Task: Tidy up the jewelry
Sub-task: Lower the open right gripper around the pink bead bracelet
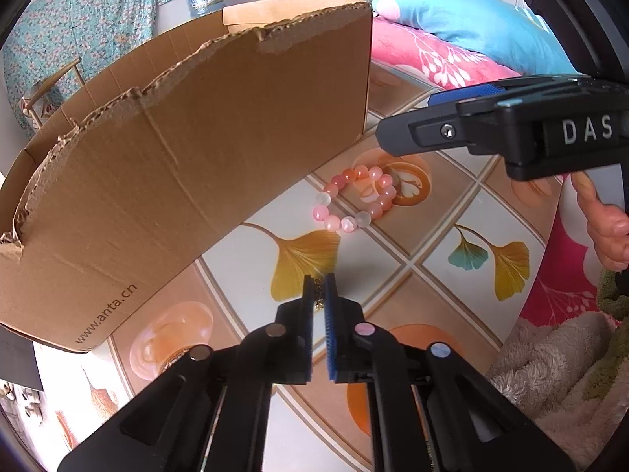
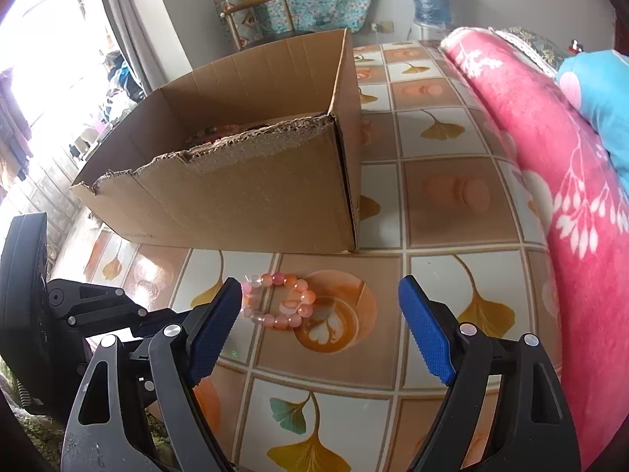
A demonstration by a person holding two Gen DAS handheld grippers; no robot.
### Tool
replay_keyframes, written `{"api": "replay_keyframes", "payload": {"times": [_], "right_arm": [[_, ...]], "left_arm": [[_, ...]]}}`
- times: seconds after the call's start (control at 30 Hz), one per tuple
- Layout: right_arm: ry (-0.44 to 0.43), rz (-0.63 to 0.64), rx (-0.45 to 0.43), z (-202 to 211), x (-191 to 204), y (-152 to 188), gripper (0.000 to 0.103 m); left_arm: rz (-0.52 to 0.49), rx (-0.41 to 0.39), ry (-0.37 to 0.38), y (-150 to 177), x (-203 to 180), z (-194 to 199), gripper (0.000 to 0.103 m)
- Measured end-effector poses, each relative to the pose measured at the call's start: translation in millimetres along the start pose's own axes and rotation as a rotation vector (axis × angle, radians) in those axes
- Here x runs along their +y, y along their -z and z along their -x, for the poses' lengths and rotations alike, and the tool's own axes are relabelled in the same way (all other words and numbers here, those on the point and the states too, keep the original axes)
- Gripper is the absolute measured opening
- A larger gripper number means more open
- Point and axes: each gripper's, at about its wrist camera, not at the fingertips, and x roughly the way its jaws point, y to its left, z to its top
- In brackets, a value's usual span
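My left claw (image 1: pixel 319 289) is pinching nearly shut on something small and gold, a chain (image 1: pixel 317 295) I think, though only a glint is showing between the pads. My right claw (image 2: pixel 320 322) is spread wide and holding nothing, hanging just above the table (image 2: pixel 452 204) with the bracelet (image 2: pixel 277 301) lying between and ahead of its fingers, nearer the left pad.

The bracelet is sitting on the table just in front of the box (image 2: pixel 243 192), near its corner and not touching it. Something beaded is already lying inside the box, mostly hidden behind the torn front wall.

What I'm worrying about: the chain is thin and my hold on it is slight, so it may be slipping out as I carry it over that ragged edge, or snagging on the cardboard. On the right, the round beads could be rolling away if I close off-centre, and one pad might be pushing the bracelet against the box rather than catching it. The two claws are also working close together, so a clash is possible.
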Motion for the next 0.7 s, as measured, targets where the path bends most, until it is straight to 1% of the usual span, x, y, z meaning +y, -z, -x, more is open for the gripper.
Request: {"api": "replay_keyframes", "payload": {"times": [0.17, 0.2, 0.37, 0.5, 0.6, 0.7], "right_arm": [[-0.005, 0.002, -0.002, 3.3, -0.3, 0.2, 0.076], [-0.007, 0.006, -0.001, 4.0, 0.4, 0.2, 0.076], [-0.033, 0.031, 0.002, 5.9, 8.2, -0.3, 0.074], [-0.056, 0.054, 0.018, 2.0, 17.4, -1.2, 0.069], [-0.09, 0.07, 0.045, -4.3, 26.4, -1.7, 0.063], [-0.097, 0.107, 0.079, -13.2, 38.5, -2.0, 0.057]], "left_arm": [[0.009, -0.006, 0.001, -1.9, 0.0, -1.5, 0.003], [0.011, -0.011, 0.0, -1.6, 1.0, -0.3, 0.001], [0.036, -0.027, -0.014, 2.7, 11.1, 10.6, 0.001], [0.071, -0.032, -0.032, 9.5, 21.0, 18.5, 0.001], [0.101, -0.04, -0.043, 14.7, 28.5, 23.2, 0.001], [0.121, -0.048, -0.052, 18.5, 33.7, 25.4, 0.001]]}}
